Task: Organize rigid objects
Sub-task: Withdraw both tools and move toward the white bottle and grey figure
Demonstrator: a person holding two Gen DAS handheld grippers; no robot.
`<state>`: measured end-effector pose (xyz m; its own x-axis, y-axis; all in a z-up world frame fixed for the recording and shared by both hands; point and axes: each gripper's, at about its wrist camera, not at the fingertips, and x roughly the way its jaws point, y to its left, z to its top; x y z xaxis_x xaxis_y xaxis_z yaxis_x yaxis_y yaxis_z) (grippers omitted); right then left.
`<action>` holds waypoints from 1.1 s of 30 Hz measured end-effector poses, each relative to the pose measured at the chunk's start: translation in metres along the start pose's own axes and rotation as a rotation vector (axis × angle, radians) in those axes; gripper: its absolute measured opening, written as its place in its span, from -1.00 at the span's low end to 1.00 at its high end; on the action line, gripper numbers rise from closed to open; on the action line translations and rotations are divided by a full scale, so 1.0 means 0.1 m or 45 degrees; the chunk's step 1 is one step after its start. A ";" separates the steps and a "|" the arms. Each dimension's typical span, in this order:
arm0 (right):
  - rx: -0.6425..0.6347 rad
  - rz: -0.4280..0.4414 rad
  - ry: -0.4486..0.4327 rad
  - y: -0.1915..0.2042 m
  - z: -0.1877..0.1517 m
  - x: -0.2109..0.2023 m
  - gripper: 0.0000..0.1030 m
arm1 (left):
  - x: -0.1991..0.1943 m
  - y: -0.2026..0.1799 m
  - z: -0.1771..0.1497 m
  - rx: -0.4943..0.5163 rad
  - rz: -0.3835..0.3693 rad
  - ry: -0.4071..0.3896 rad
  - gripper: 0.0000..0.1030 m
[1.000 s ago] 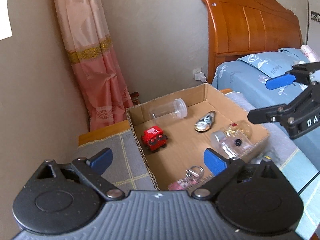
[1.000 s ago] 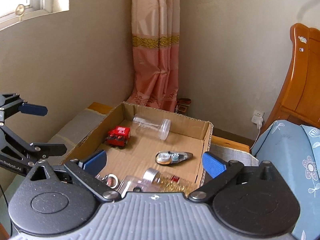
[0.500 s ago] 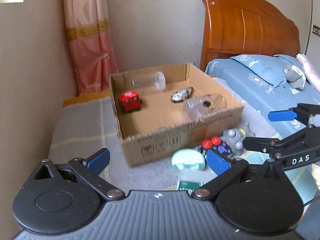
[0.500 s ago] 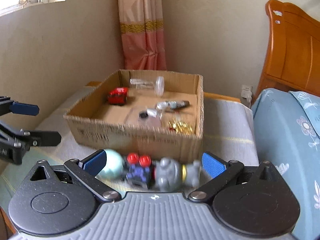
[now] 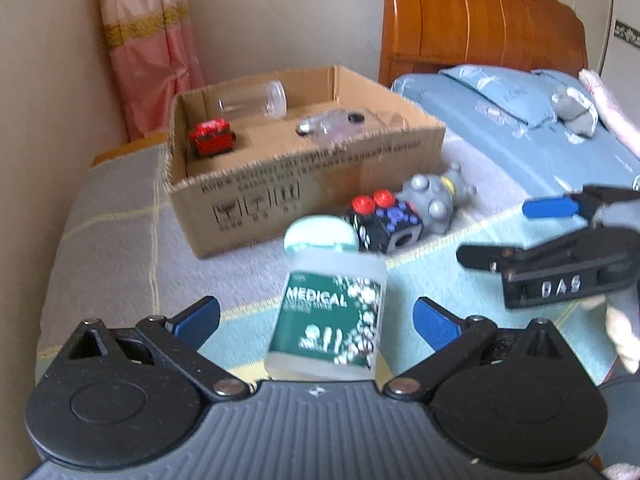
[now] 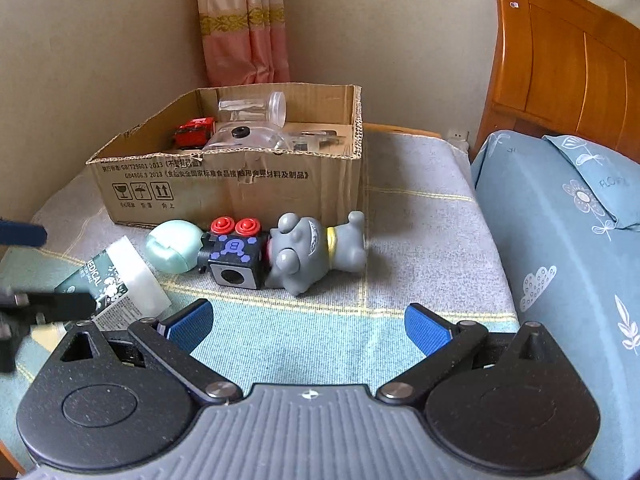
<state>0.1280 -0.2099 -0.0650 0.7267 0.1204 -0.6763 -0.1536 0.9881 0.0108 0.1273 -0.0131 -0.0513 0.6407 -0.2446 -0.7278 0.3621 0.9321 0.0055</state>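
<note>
A cardboard box (image 5: 312,184) (image 6: 224,184) stands on the blanket and holds a red toy car (image 5: 211,138), a clear jar (image 5: 256,100) and other clear items. In front of it lie a white bottle with a green "MEDICAL" label and mint cap (image 5: 332,300) (image 6: 120,280), a black cube with red buttons (image 5: 386,220) (image 6: 236,254) and a grey toy figure (image 5: 436,198) (image 6: 316,252). My left gripper (image 5: 316,320) is open, its fingers on either side of the bottle's lower half, not touching. My right gripper (image 6: 306,326) is open and empty, short of the cube and figure.
A bed with a blue cover (image 6: 568,240) and wooden headboard (image 5: 480,28) lies to the right. A pink curtain (image 6: 244,28) hangs in the corner behind the box. The wall runs along the left side. The checked blanket (image 6: 420,216) covers the surface.
Both grippers have pulled back from above the box and come down low. The left one has closed in on the bottle, which now lies between its open fingers.
</note>
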 end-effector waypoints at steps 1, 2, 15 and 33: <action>0.002 0.002 0.000 0.00 0.00 0.00 1.00 | 0.02 -0.01 -0.03 -0.001 0.003 0.009 0.98; 0.003 0.004 0.000 0.00 0.00 0.01 1.00 | 0.04 -0.01 -0.04 -0.003 0.004 0.019 0.98; 0.033 -0.022 0.020 -0.10 0.04 0.15 1.00 | 0.15 0.19 -0.24 0.001 0.065 0.088 0.99; -0.070 -0.052 0.055 -0.04 0.24 0.59 1.00 | 0.27 0.59 -0.23 -0.131 0.182 0.101 0.99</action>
<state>0.1870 -0.2047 -0.0872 0.7039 0.0745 -0.7064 -0.1614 0.9852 -0.0570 0.1502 0.0419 -0.0863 0.6241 -0.0897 -0.7762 0.1974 0.9793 0.0456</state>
